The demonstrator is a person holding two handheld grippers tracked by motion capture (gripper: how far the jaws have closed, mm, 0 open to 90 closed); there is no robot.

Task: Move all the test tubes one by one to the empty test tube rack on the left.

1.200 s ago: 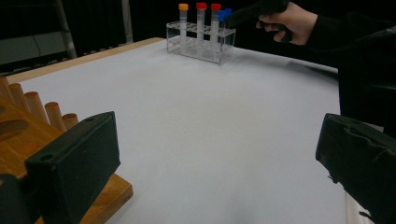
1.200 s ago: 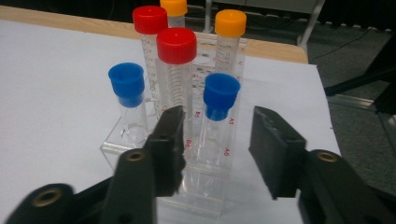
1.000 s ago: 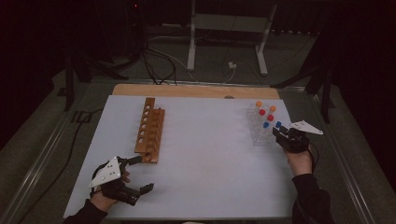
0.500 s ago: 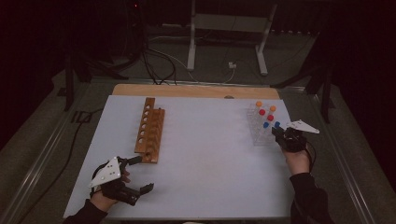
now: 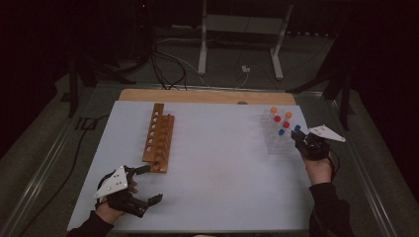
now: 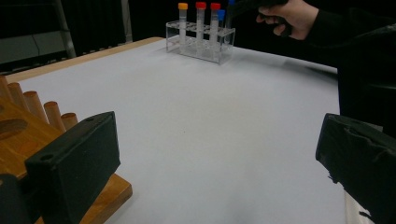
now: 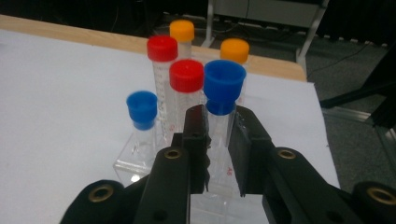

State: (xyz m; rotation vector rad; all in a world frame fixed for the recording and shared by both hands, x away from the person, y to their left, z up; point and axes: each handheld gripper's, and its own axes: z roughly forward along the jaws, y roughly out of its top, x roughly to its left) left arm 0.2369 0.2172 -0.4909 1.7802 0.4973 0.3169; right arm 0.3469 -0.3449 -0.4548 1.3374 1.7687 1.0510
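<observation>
The right gripper (image 7: 218,154) has just closed its two black jaws on a blue-capped tube (image 7: 223,100), the pads pressing its clear wall from both sides just below the cap. The tube stands upright in a clear plastic rack (image 7: 135,161). Just beyond the fingertips rise two red-capped tubes (image 7: 186,77) and, behind those, two orange-capped tubes (image 7: 234,50); to the left of the jaws, in the right gripper view, a second, shorter blue-capped tube (image 7: 142,108) stands in the rack's near corner. In the high view the same gripper (image 5: 298,139) sits at the rack's (image 5: 274,146) near right corner, the person's hand behind it.

Well apart, at the table's near left edge, the left gripper (image 5: 146,183) rests with its jaws spread wide and nothing between them. Its own view shows only bare white tabletop (image 6: 210,121) between the pads. Just beside its left jaw lies the end of a wooden rack (image 5: 159,138) with a row of round holes; the clear rack (image 6: 201,44) stands far ahead of its fingertips.
</observation>
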